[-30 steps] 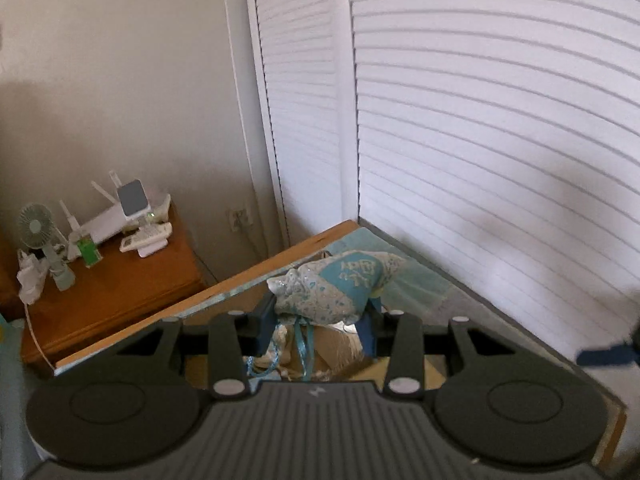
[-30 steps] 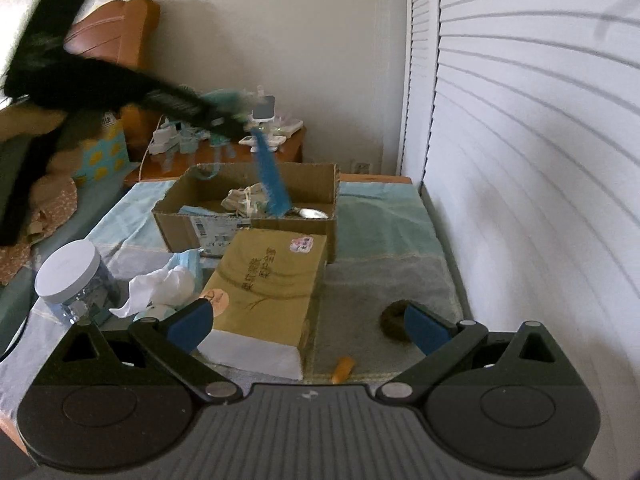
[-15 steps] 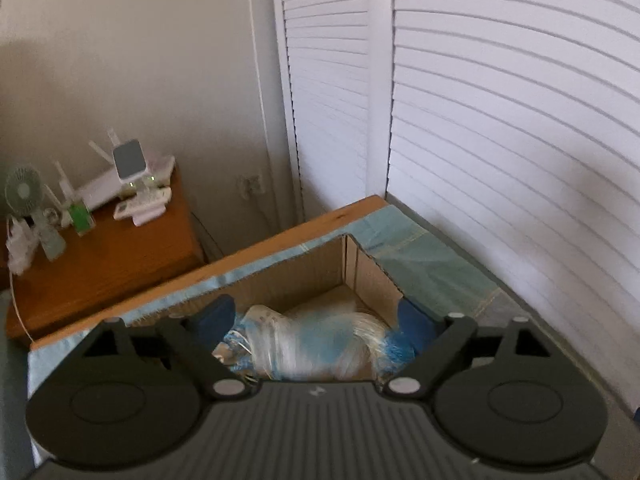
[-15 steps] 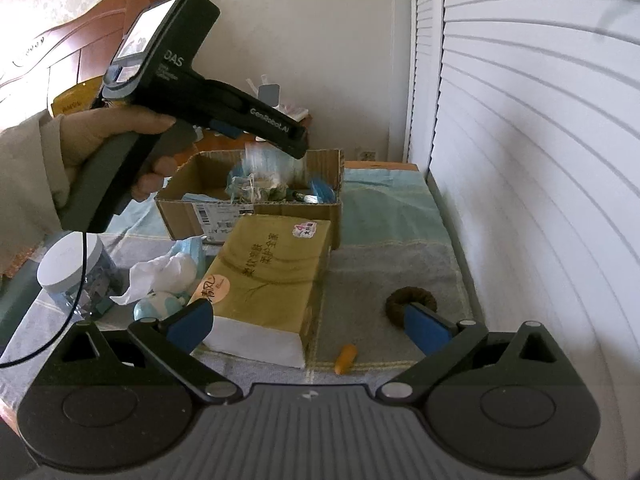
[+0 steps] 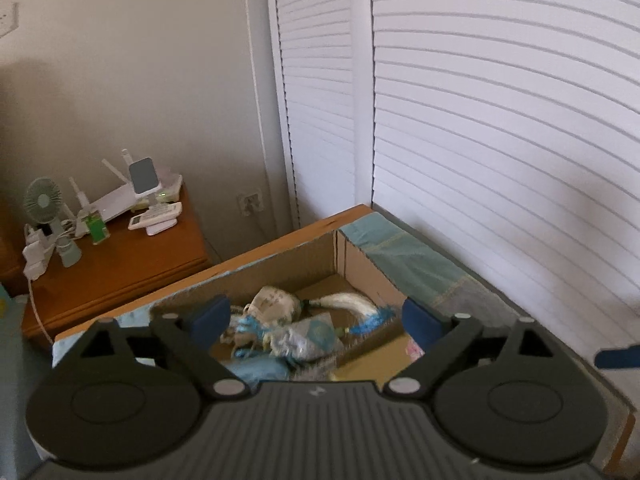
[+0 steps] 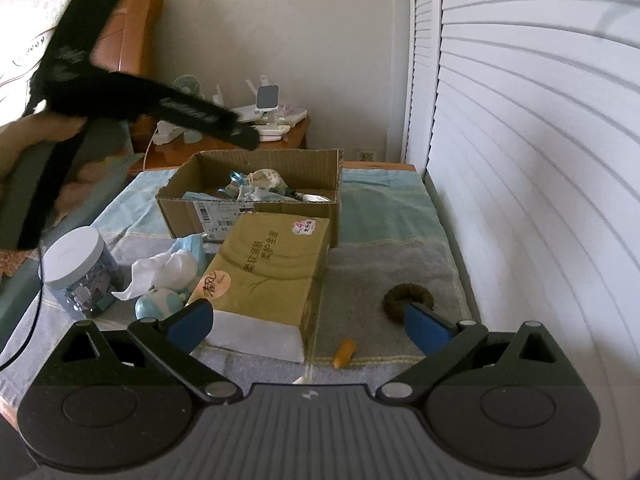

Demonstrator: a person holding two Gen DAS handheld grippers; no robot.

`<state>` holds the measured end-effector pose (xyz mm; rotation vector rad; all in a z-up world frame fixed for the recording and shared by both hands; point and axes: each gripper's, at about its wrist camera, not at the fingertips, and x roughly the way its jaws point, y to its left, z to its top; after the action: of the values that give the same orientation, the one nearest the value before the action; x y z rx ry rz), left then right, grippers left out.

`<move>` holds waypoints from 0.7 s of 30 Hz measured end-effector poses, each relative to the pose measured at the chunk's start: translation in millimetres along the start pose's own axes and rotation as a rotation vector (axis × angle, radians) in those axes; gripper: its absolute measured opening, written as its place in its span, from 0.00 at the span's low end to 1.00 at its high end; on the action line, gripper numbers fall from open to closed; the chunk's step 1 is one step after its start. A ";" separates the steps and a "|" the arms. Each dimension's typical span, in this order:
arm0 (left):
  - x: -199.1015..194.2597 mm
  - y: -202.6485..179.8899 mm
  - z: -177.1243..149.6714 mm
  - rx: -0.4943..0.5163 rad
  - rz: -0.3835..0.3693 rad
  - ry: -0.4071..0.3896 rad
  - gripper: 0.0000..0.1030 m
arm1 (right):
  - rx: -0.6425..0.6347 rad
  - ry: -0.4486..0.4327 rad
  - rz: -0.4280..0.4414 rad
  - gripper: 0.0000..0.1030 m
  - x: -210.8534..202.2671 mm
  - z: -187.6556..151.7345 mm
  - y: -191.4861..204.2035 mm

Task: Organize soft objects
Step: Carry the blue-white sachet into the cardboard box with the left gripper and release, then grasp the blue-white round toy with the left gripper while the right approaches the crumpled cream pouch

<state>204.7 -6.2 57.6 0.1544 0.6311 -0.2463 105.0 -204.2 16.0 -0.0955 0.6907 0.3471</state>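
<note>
Soft sachets (image 5: 276,304) lie heaped in the cardboard box (image 6: 256,196) near the desk's far edge, light and crushable, best pinched by their fabric bodies. The left hand-held gripper (image 5: 316,318) hovers above, spread; the right hand-held gripper (image 6: 306,322) is spread too, empty.

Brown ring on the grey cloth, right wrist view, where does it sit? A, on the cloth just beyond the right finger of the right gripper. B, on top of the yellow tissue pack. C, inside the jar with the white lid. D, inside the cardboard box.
A: the brown ring lies on the grey cloth, just past the right gripper, clear of the cardboard box.
</note>
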 end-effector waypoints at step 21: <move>-72.3 -34.9 -125.8 -0.081 0.098 -0.038 0.93 | -0.067 0.158 -0.060 1.00 32.4 -66.9 -0.3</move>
<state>67.8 0.6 -1.7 0.1018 0.5935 -0.1289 87.6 -208.8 -56.2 -0.2080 0.8309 0.3075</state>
